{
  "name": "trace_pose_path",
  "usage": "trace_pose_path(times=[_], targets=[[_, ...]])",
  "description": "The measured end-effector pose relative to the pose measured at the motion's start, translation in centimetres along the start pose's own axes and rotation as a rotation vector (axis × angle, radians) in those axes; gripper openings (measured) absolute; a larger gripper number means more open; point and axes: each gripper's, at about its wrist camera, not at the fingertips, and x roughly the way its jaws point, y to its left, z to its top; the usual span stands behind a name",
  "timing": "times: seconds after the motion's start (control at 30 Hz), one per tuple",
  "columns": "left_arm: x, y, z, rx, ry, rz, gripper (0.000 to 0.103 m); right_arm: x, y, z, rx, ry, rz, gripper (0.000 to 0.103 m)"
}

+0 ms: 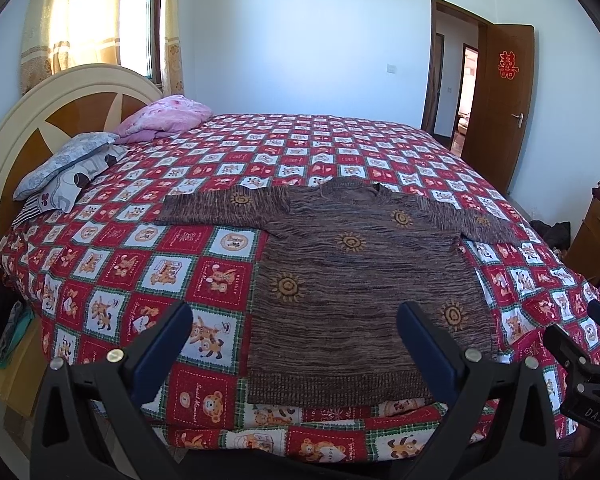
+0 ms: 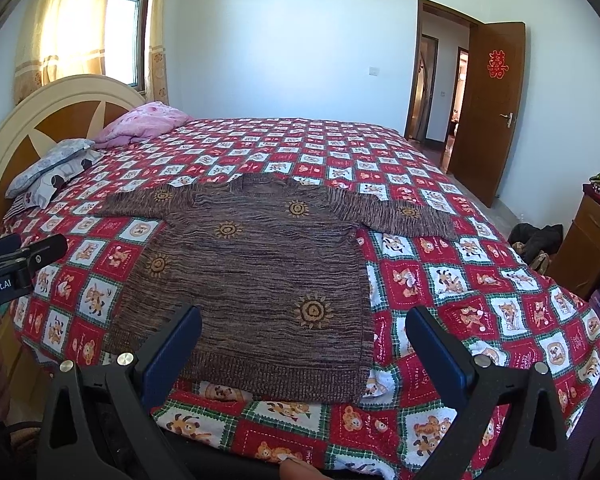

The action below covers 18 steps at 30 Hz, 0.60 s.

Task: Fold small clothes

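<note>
The left gripper (image 1: pixel 294 316) has its two blue-padded fingers spread wide and holds nothing; it hangs above the near edge of the bed, over the left part of the sweater's hem. The right gripper (image 2: pixel 304 320) is released in the same way, fingers wide apart and empty, above the right part of the hem. Each gripper is seen at the border of the other's view, so they are side by side.

Under them the brown knitted sweater (image 1: pixel 360 280) lies flat on the bedspread (image 1: pixel 204 276), which is checked in red and white with cartoon bears. The ribbed hem is toward the grippers, the collar away from them, and both sleeves are stretched out to the sides. Orange sun figures are spread over the knit.

Further away, at the rounded headboard (image 1: pixel 40 120), there are a grey patterned pillow (image 1: pixel 64 164) and a pink quilt (image 1: pixel 168 118). Behind the bed a wooden door (image 1: pixel 500 108) stands open.
</note>
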Motion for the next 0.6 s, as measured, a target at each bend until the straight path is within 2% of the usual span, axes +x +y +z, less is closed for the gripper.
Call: trace_pose_path(times=[0.37, 0.6], targets=[[2.6, -0.1, 0.0, 0.022, 0.031, 0.055, 0.103, 3.0, -0.9, -0.3, 0.028, 0.029, 0.07, 0.102], [5.0, -0.3, 0.2, 0.045, 0.049, 0.078, 0.103, 5.9, -1.5, -0.3, 0.022, 0.051, 0.072, 0.102]])
